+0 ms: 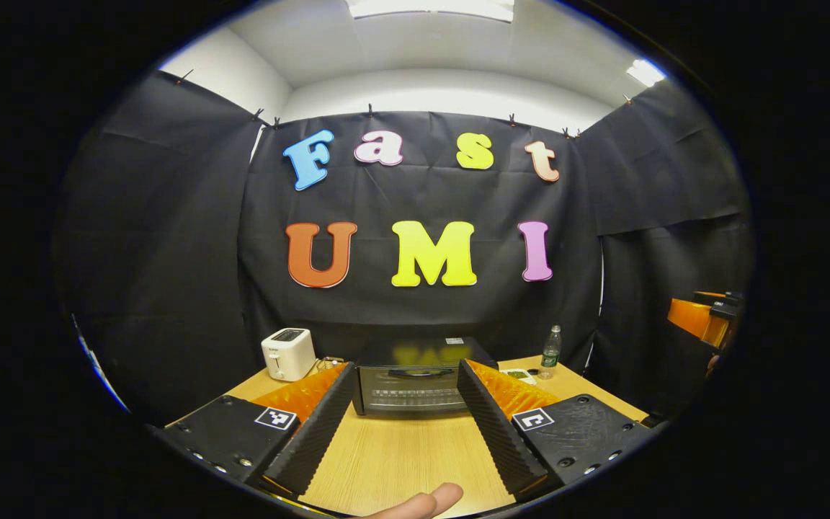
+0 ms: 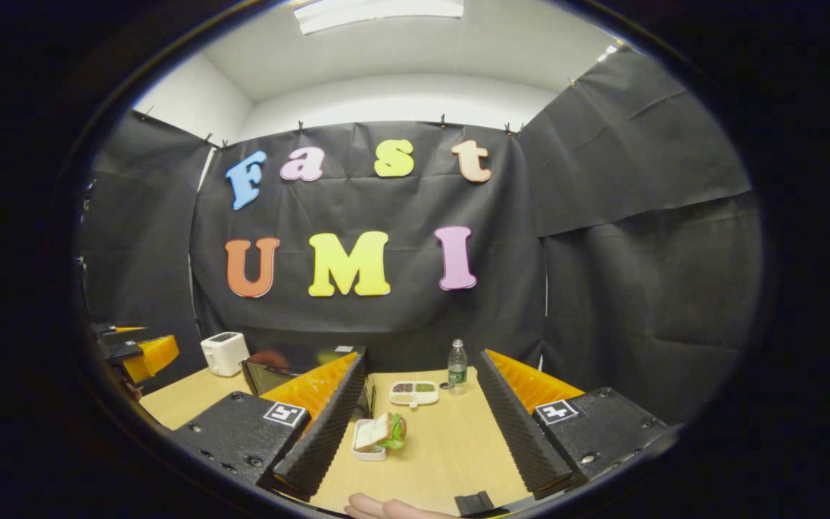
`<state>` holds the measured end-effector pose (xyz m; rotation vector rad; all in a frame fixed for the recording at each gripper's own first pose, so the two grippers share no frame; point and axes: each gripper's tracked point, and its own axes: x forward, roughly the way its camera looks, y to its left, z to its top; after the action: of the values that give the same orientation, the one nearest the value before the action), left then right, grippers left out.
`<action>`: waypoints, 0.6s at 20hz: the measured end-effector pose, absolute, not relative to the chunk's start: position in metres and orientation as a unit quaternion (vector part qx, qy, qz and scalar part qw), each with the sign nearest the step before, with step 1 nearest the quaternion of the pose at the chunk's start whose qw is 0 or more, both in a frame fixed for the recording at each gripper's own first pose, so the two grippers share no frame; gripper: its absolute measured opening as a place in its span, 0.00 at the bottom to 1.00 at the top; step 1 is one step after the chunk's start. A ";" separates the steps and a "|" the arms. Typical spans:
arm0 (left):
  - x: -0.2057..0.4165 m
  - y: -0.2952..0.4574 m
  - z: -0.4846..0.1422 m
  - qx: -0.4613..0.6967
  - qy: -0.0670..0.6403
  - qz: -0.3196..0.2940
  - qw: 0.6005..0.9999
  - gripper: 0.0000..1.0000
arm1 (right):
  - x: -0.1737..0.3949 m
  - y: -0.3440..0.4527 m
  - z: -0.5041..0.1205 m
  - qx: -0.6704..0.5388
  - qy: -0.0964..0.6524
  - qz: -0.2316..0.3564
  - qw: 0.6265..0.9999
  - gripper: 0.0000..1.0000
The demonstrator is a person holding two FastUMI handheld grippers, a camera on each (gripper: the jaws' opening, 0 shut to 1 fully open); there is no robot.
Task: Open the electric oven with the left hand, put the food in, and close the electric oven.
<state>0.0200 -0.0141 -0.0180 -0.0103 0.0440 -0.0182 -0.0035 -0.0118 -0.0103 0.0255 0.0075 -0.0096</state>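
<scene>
The electric oven (image 1: 415, 382) is sitting closed at the back of the table (image 1: 400, 454), framed by the open, empty left tool (image 1: 404, 425). Its rigid door is likely hinging down; the bar handle (image 1: 415, 373) looks the place to hook. The sandwich (image 2: 380, 432), soft and crushable, is lying in a small tray (image 2: 368, 453) between the fingers of the right tool (image 2: 422, 432), which is also spread wide. No writing is legible.

— What sort of place is this?
— A recording booth in a lab: black cloth wall (image 1: 422, 310) clipped up across mid-frame, white ceiling above.
— And the kitchen gear?
— Staged on a wooden table (image 1: 400, 454): toaster (image 1: 287, 353), electric oven (image 1: 415, 386), water bottle (image 2: 457, 365).
</scene>
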 end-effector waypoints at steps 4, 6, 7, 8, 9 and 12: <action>0.050 -0.022 -0.031 -0.013 0.043 -0.027 0.999 0.93 | -0.001 -0.015 -0.013 0.019 -0.002 0.000 1.000 1.00; 0.071 -0.023 -0.041 -0.013 0.057 -0.031 0.998 0.93 | -0.001 -0.018 -0.014 0.022 -0.006 0.004 1.000 0.96; 0.083 -0.021 -0.044 -0.009 0.059 -0.029 0.998 0.93 | -0.002 -0.020 -0.013 0.023 -0.010 0.004 1.000 0.96; 0.095 -0.020 -0.048 -0.004 0.062 -0.024 0.998 0.93 | -0.001 -0.023 -0.012 0.023 -0.015 0.004 1.000 1.00; 0.106 -0.021 -0.054 0.000 0.067 -0.024 0.997 0.93 | 0.000 -0.027 -0.011 0.023 -0.020 0.002 1.000 0.96; 0.139 -0.030 -0.073 -0.003 0.089 -0.032 0.995 0.93 | 0.001 -0.038 -0.009 0.024 -0.035 -0.003 0.999 0.96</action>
<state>0.1386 -0.0299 -0.0733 -0.0052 0.1790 -0.0640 0.0007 -0.0378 -0.0093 0.0478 -0.0691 -0.0062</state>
